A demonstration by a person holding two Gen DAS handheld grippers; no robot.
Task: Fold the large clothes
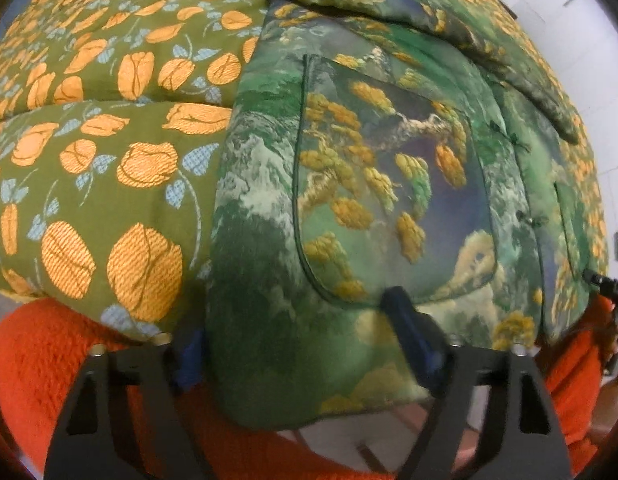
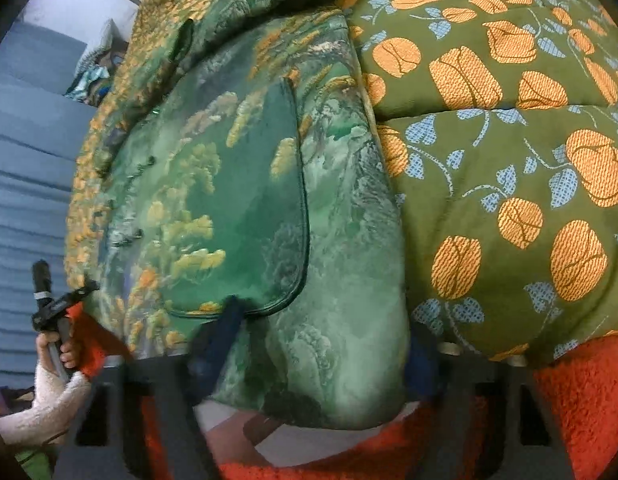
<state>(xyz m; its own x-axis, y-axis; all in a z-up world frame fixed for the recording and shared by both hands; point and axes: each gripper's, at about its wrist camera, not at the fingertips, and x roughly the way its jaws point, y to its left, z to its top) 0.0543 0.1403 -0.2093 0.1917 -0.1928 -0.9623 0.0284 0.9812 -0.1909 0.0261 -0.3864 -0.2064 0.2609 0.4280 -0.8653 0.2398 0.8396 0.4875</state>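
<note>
Now both tools grip the jacket hem.
Left tool (image 1: 305,344) and right tool (image 2: 325,344) pinch the green jacket (image 1: 369,200), which stretches lengthwise away over the quilt (image 1: 109,160).

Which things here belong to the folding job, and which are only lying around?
Job:
- green scenic jacket
- left tongs
- right tongs

Lying around:
- tulip-print quilt
- orange fleece blanket
- small clutter beside the bed
</note>
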